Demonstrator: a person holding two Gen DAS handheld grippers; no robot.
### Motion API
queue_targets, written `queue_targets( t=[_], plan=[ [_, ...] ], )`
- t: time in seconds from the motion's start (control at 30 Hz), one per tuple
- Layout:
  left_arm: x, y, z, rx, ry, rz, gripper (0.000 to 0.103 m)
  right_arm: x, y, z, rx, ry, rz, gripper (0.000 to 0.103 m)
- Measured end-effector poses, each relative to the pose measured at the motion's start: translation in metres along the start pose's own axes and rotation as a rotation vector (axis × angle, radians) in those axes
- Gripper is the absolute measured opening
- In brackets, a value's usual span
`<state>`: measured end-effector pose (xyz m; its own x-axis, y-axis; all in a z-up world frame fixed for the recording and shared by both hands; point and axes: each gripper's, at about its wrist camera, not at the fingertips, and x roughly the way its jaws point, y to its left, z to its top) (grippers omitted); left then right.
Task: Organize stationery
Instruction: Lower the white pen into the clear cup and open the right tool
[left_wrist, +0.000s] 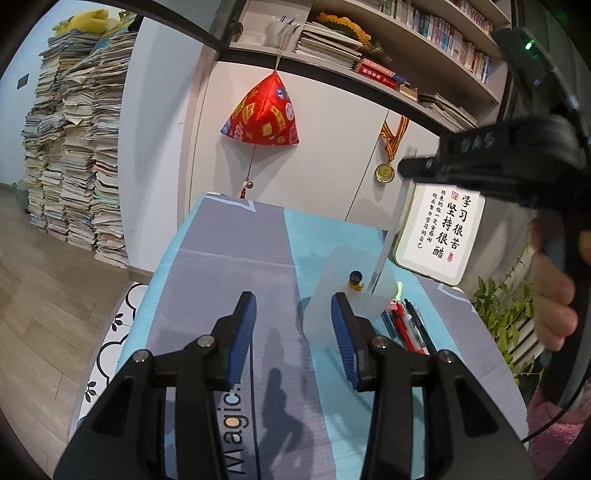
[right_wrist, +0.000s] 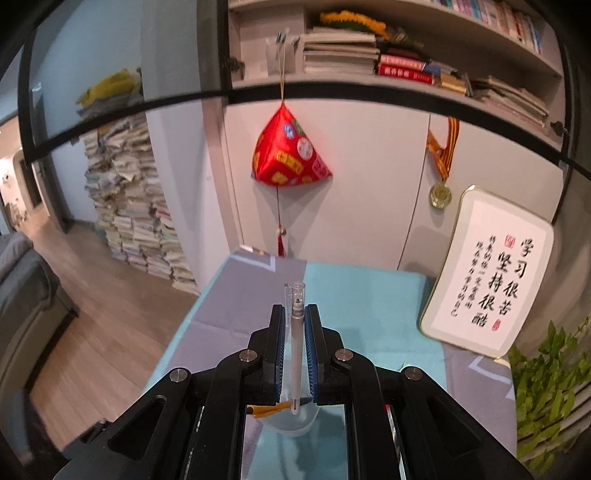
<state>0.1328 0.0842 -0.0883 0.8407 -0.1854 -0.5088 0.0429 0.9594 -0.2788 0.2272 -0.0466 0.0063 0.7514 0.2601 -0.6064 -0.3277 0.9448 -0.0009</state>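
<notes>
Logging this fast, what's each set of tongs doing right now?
Left tongs: open, holding nothing, beside the cup.
Right tongs: shut on a pen.

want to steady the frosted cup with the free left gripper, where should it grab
Grip the frosted cup across its upright side wall, coming level from the near side. The left gripper is open beside it. The top is crowded: a pen already sticks out.

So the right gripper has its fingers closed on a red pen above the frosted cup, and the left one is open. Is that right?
Not quite: the pen is silver-grey with a clear cap, not red, as the right wrist view shows. The right gripper is closed on it above the frosted cup; the left gripper is open.
</notes>
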Motion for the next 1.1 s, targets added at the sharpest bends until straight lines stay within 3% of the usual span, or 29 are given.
queue_targets(
  t=[0.57, 0.9, 1.1],
  plan=[
    [0.007, 0.004, -0.008, -0.009, 0.046, -0.005, 0.042, 0.046, -0.006, -0.026, 0.038, 0.17, 0.03, 0.012],
    [0.006, -0.01, -0.015, 0.014, 0.067, -0.006, 0.044, 0.019, -0.022, -0.03, 0.071, 0.125, 0.056, 0.012],
    [0.005, -0.029, -0.019, 0.052, 0.087, -0.028, 0.044, -0.002, -0.056, -0.044, 0.107, 0.117, 0.022, 0.012]
  ],
)
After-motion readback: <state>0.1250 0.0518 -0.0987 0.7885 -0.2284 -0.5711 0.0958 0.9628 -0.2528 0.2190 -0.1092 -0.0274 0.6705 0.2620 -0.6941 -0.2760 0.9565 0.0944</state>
